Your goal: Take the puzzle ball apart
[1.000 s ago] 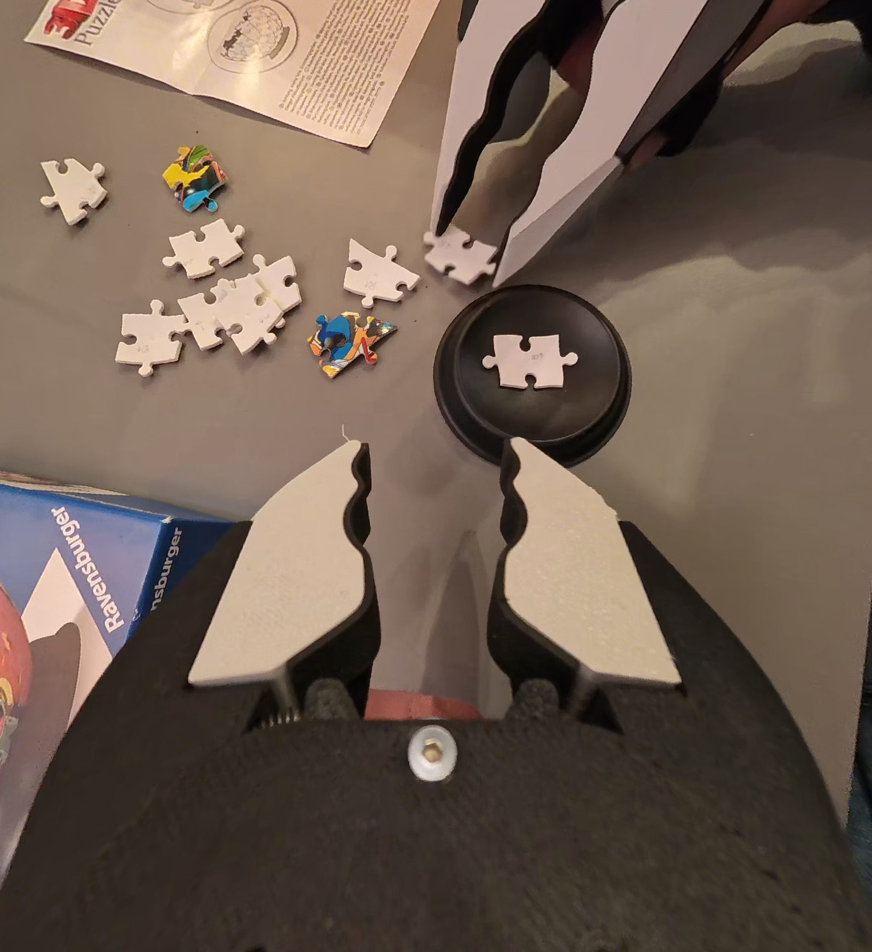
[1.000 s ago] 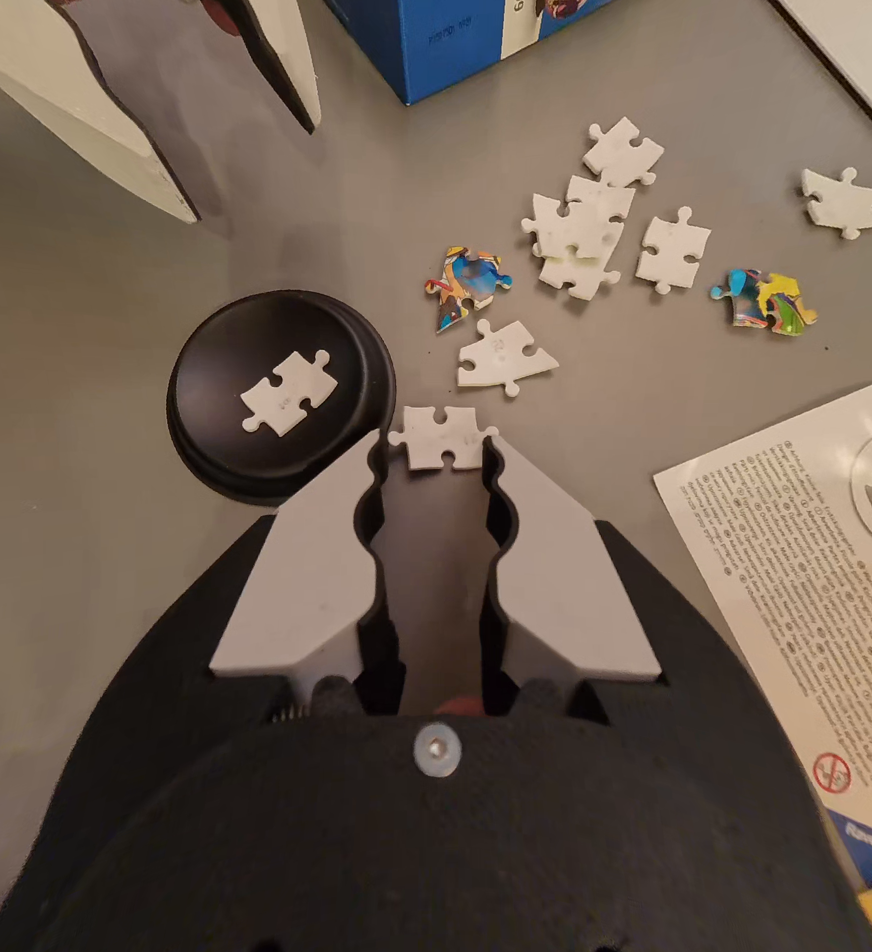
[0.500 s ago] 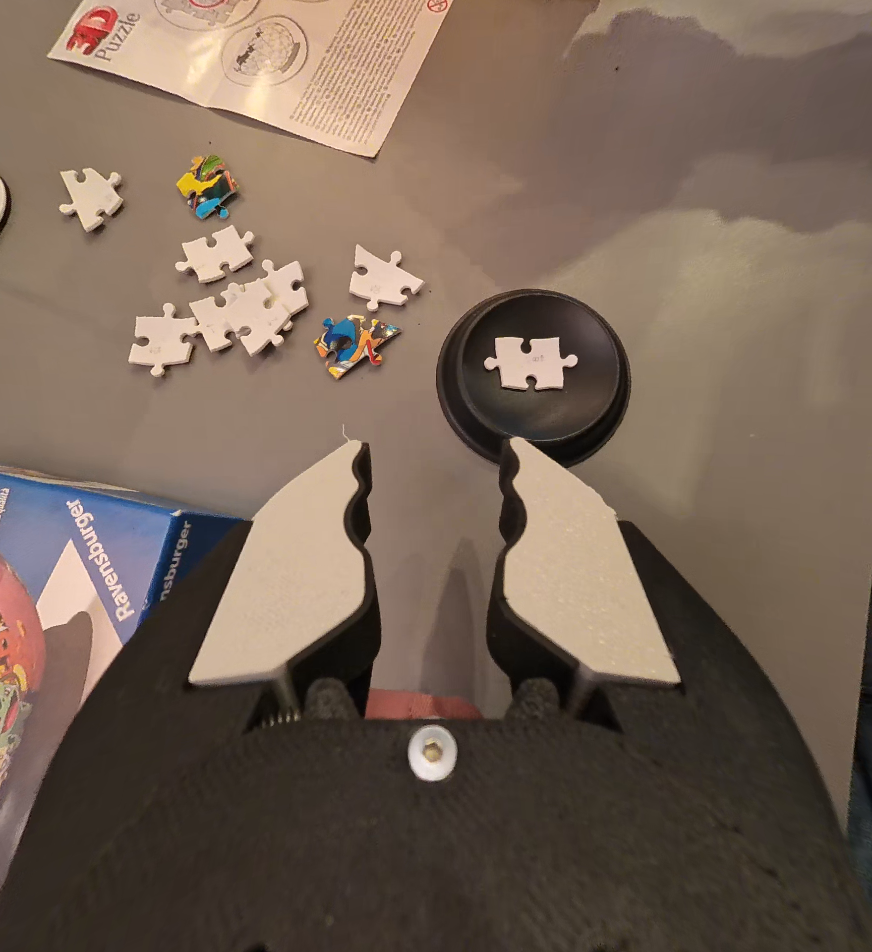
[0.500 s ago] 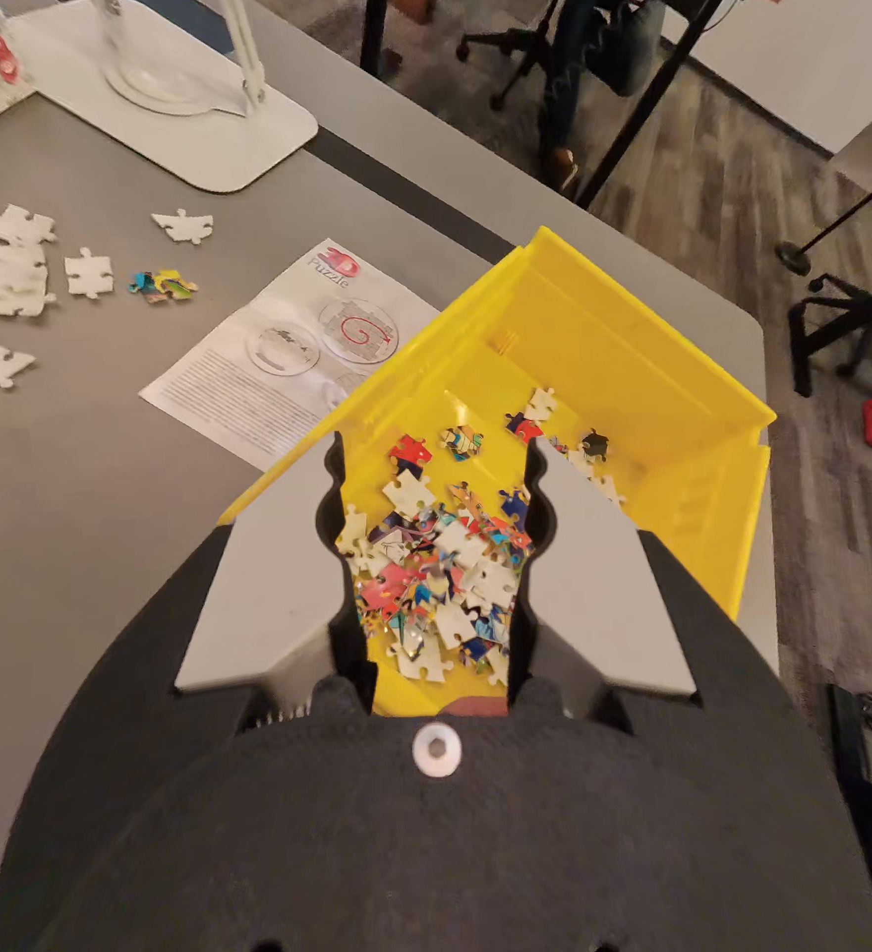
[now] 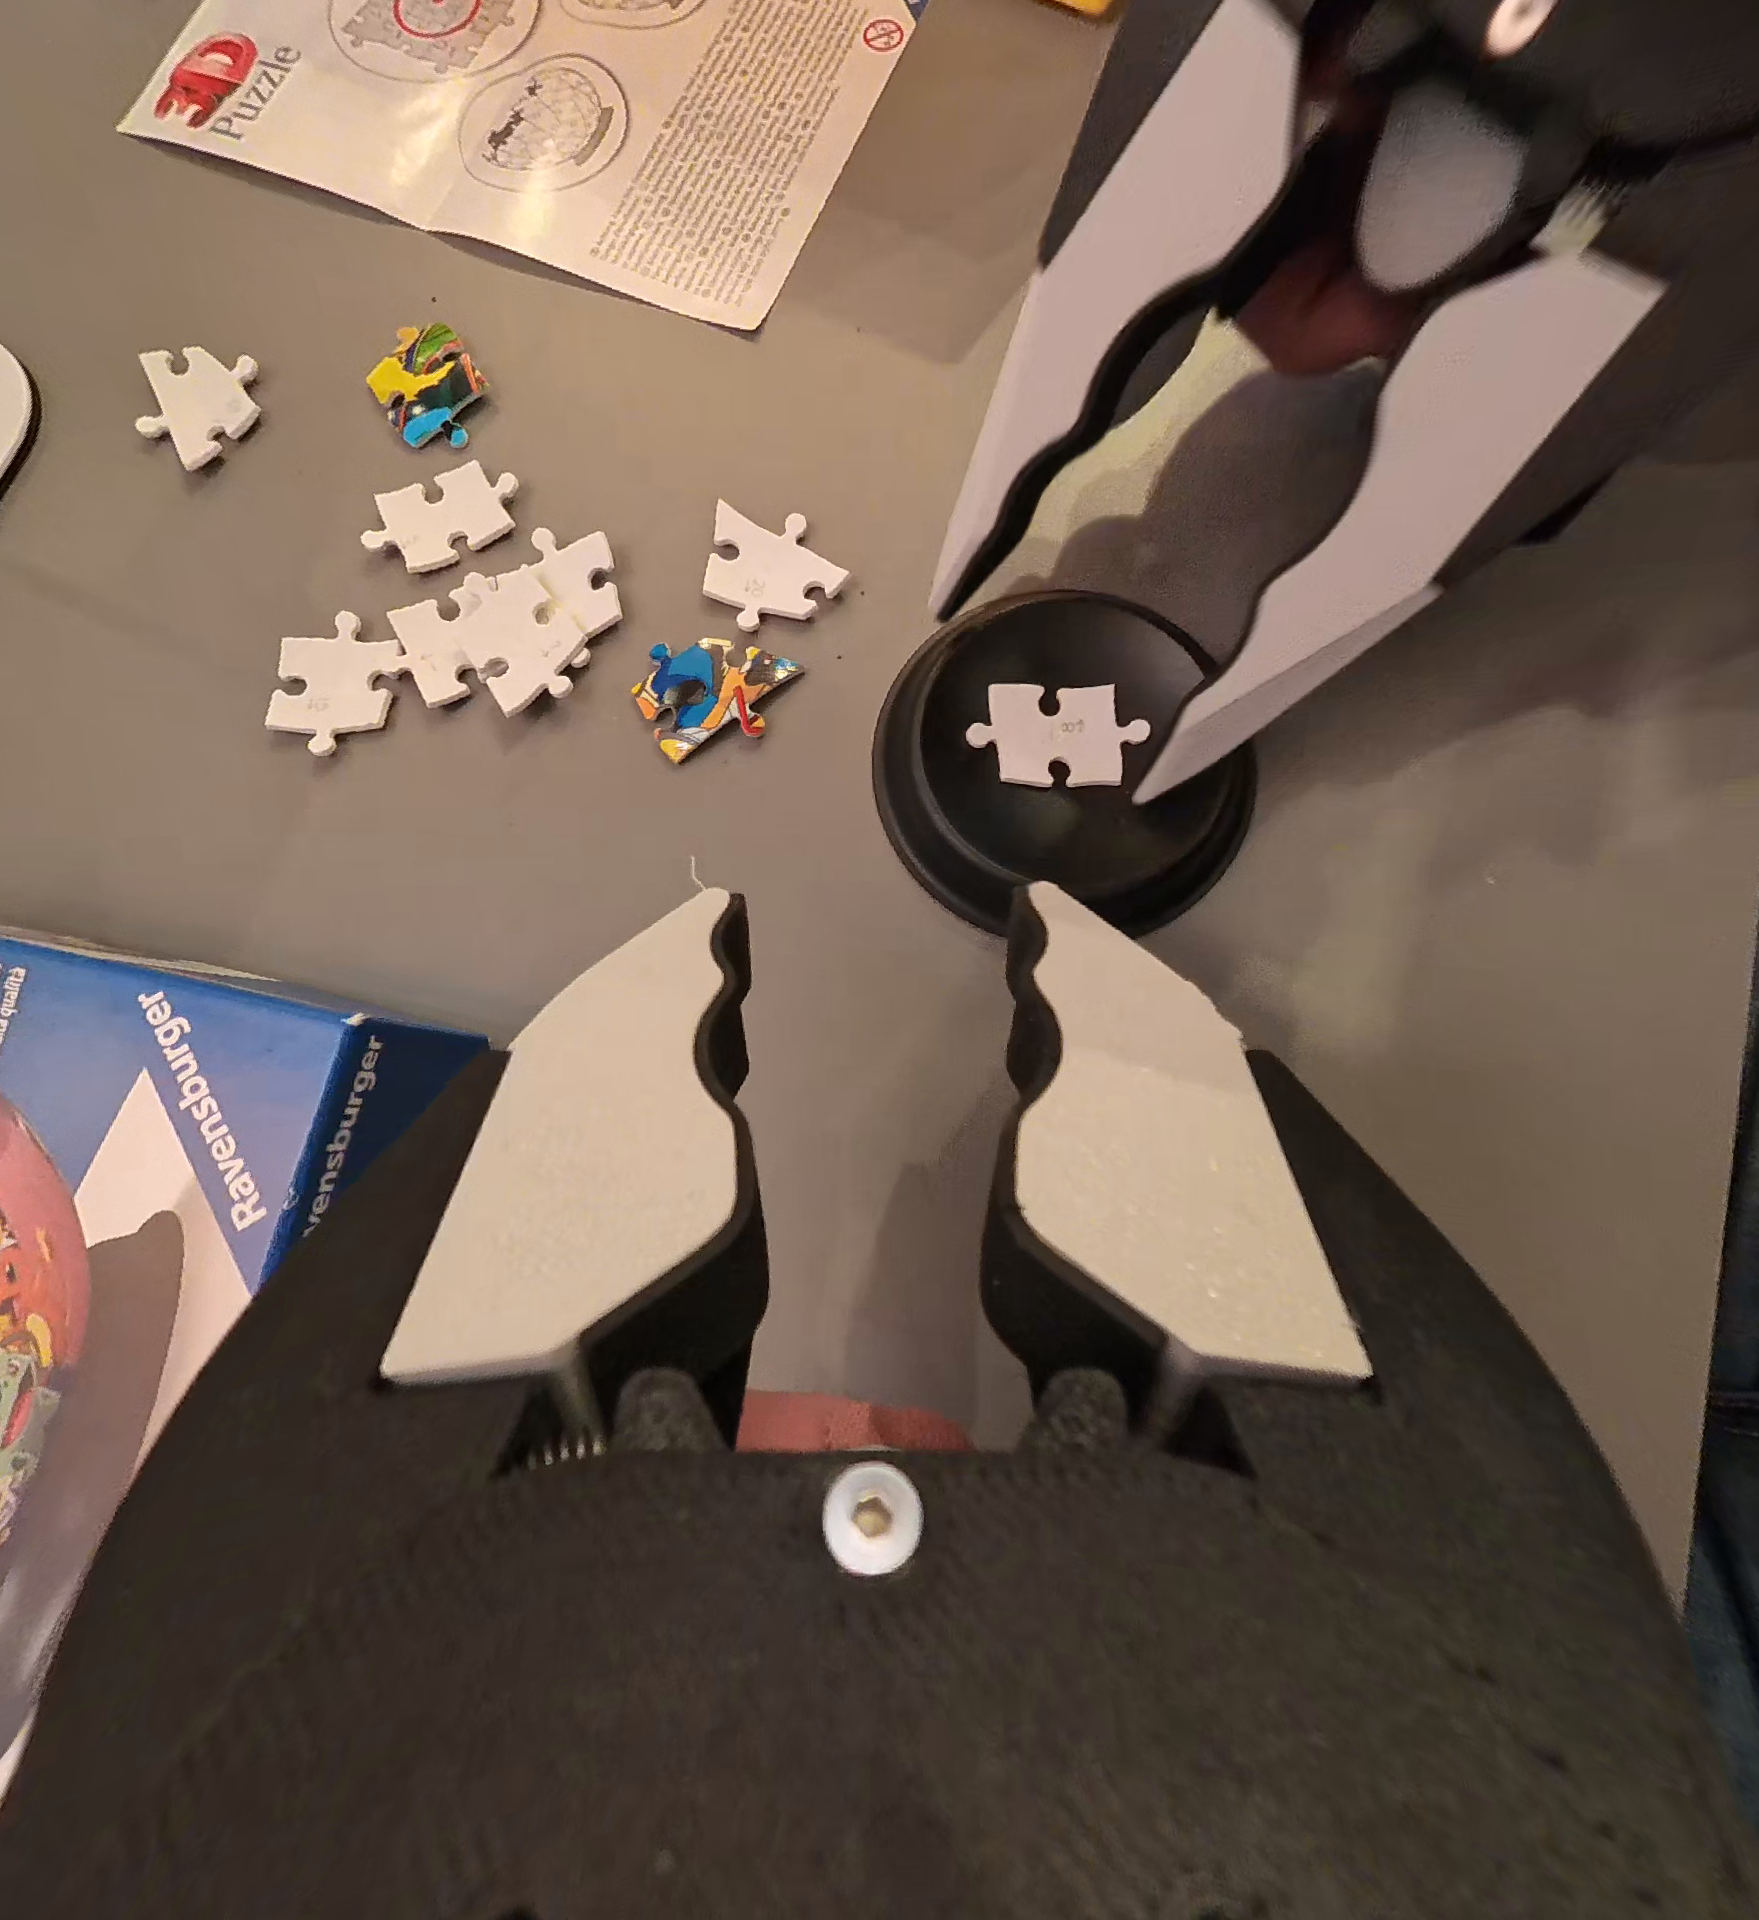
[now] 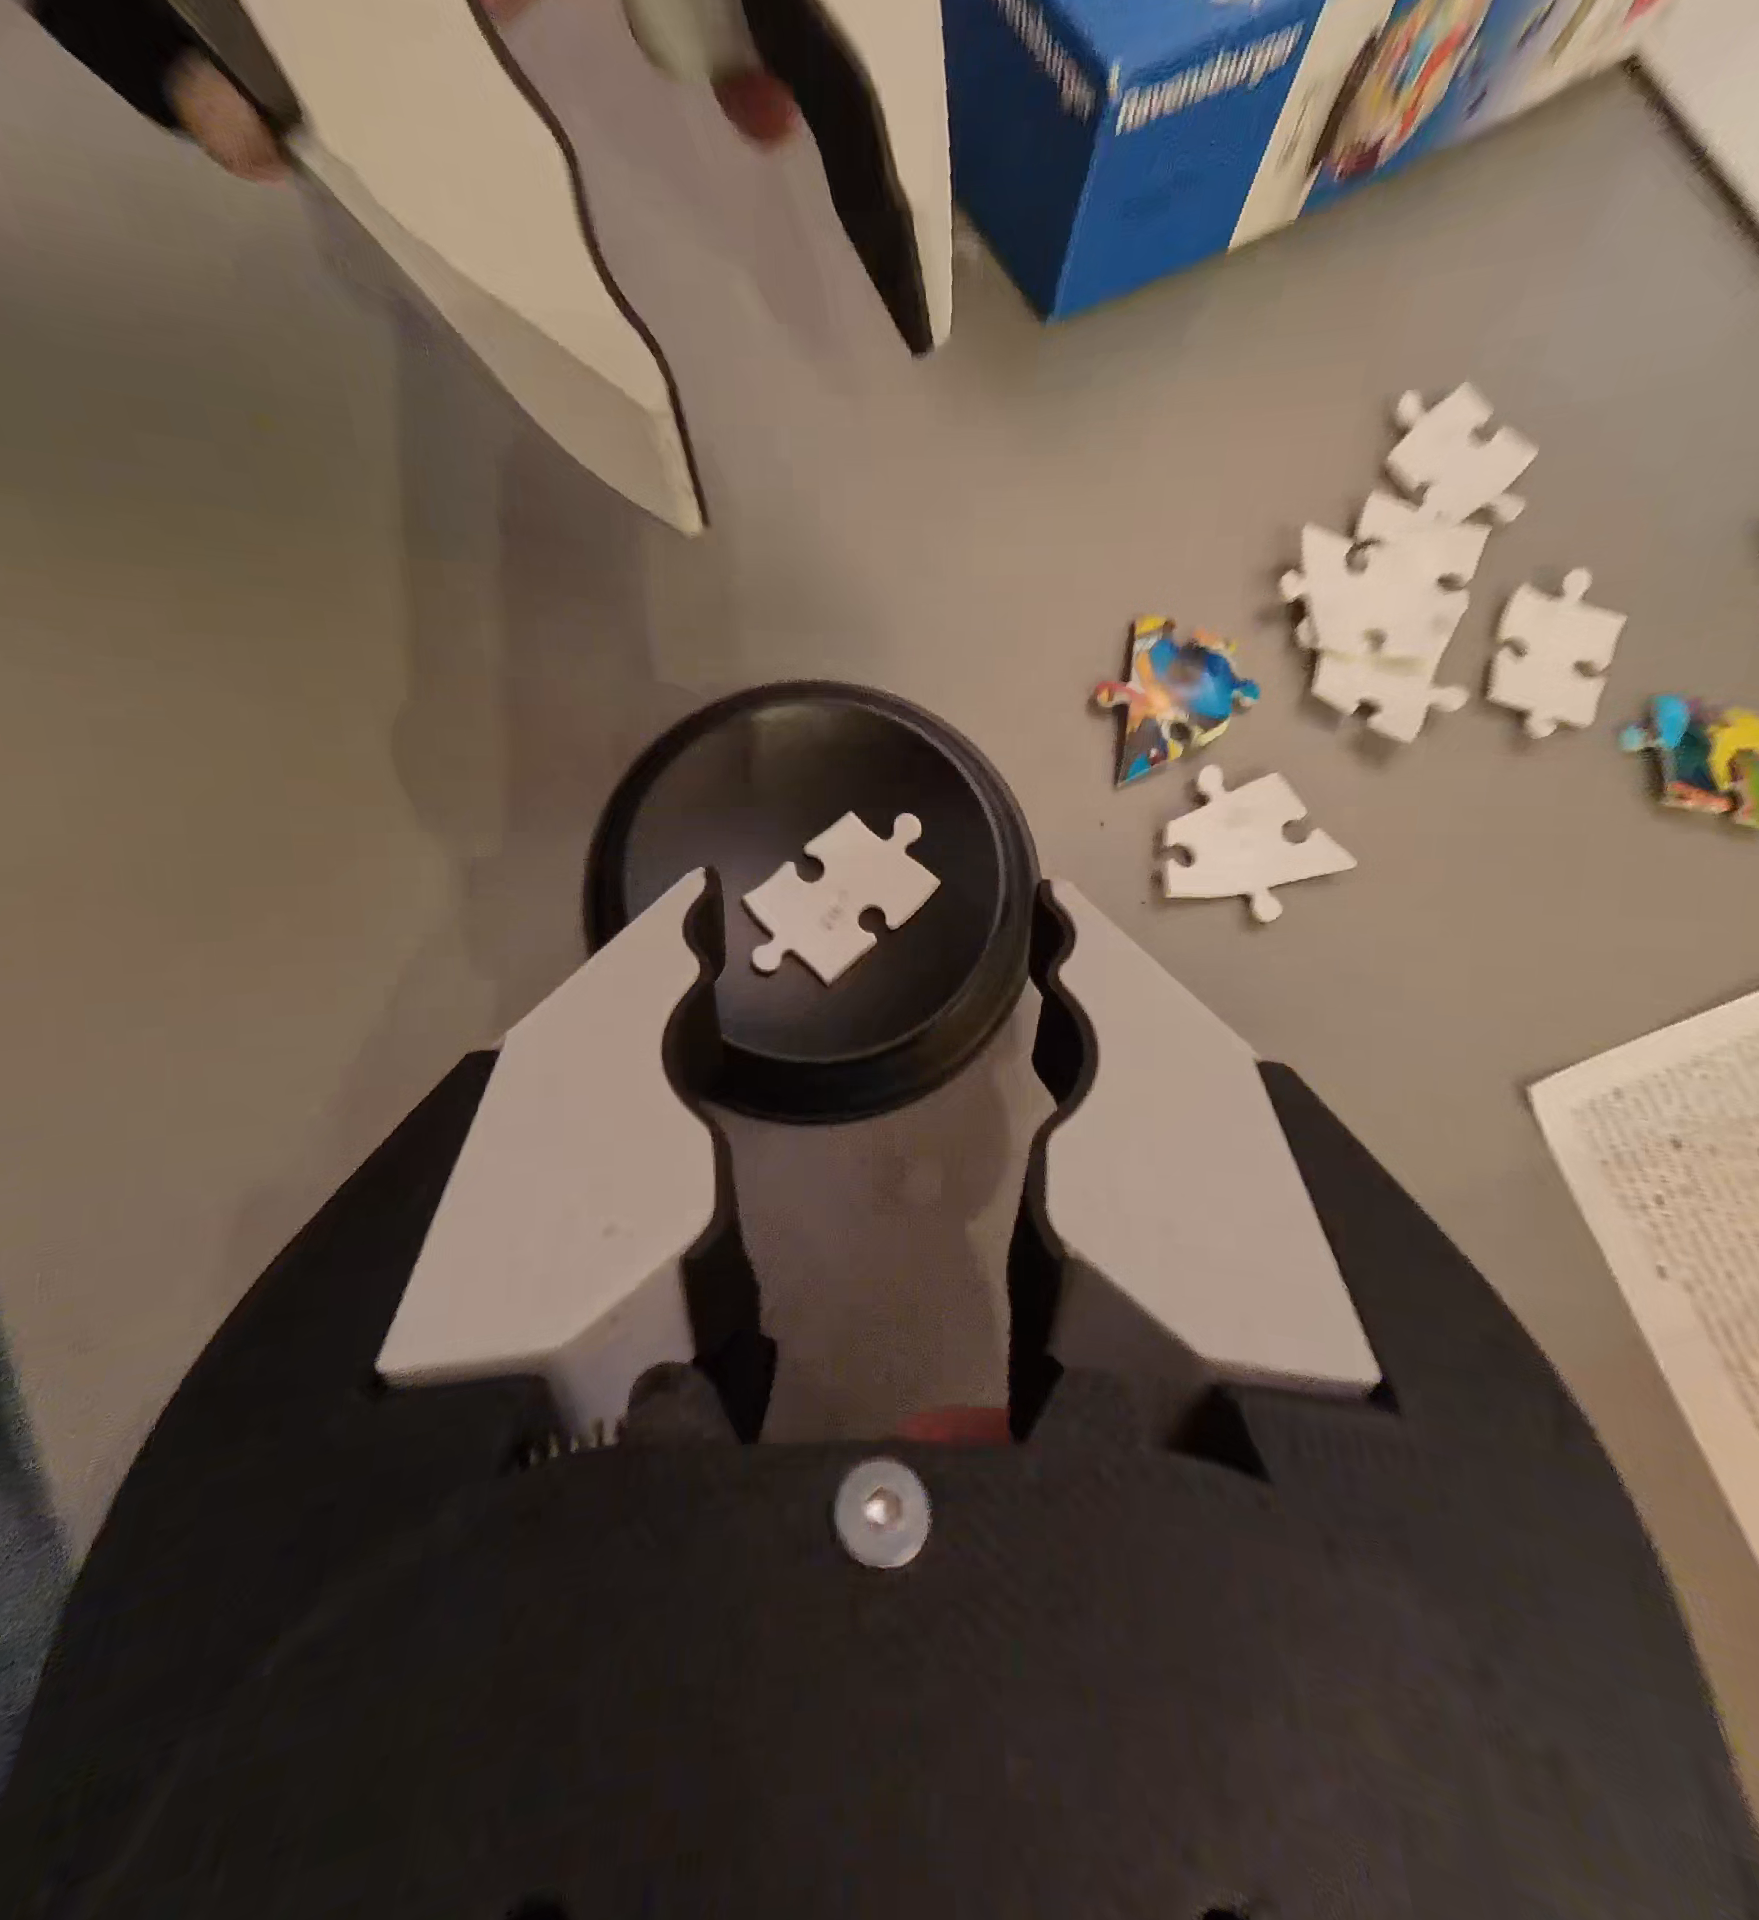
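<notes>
A black round stand (image 5: 1051, 831) sits on the grey table, with two joined white puzzle pieces (image 5: 1057, 732) lying face down in it. My right gripper (image 6: 875, 894) is open and empty, its fingertips on either side of the stand (image 6: 750, 769) and the white pieces (image 6: 844, 899). It also shows in the left wrist view (image 5: 1046, 701), coming in from the upper right. My left gripper (image 5: 875, 904) is open and empty, just short of the stand. It shows at the top of the right wrist view (image 6: 807, 431).
Loose pieces lie left of the stand: a white cluster (image 5: 459, 634), a single white piece (image 5: 771, 566) and two coloured pieces (image 5: 714, 696) (image 5: 428, 384). A leaflet (image 5: 542, 135) lies beyond them. A blue puzzle box (image 5: 127, 1195) is at my left gripper's side. Left tips to right tips: about 8 cm.
My right gripper took the white piece beside the stand, swung over a yellow bin of pieces, and has come back empty around the stand. My left gripper has barely moved.
</notes>
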`<state>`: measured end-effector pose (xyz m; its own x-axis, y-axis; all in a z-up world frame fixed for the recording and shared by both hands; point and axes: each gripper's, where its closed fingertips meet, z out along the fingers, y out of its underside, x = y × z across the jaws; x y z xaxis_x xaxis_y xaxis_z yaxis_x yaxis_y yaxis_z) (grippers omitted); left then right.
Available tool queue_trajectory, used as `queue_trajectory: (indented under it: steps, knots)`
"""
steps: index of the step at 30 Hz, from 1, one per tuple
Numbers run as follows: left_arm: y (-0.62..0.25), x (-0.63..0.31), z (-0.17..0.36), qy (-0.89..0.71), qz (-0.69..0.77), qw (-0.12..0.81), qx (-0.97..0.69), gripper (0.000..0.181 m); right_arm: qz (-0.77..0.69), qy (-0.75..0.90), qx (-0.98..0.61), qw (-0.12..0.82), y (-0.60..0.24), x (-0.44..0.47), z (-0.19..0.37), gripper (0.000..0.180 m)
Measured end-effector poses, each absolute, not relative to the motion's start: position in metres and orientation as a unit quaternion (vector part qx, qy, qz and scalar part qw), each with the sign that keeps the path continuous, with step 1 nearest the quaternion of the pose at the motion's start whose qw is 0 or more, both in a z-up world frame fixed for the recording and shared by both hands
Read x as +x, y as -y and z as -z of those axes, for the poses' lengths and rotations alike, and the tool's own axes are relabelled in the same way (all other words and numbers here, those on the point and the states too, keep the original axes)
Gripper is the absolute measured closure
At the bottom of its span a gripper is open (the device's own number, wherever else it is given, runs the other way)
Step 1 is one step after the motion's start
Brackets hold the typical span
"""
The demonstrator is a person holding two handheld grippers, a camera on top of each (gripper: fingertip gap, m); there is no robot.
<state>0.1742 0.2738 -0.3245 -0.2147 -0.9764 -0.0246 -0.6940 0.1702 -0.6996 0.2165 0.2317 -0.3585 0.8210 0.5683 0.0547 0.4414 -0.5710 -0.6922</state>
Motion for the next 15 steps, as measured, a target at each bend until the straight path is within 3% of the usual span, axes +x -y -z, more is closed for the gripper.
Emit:
queue_trajectory:
  steps: [4,8,11,15]
  knots:
    - [-0.272,0.175,0.327,-0.725,0.291,0.244,-0.574,0.133,-0.068,0.279,-0.882,0.375,-0.238,0.225,0.362,0.149]
    - [-0.272,0.175,0.329,-0.725,0.291,0.242,-0.575,0.133,-0.086,0.254,-0.881,0.389,-0.240,0.231,0.360,0.153]
    - [-0.273,0.175,0.329,-0.724,0.292,0.243,-0.576,0.134,-0.120,0.232,-0.872,0.414,-0.242,0.235,0.348,0.176]
    - [-0.274,0.175,0.328,-0.723,0.290,0.244,-0.577,0.133,-0.132,0.220,-0.869,0.424,-0.244,0.242,0.336,0.180]
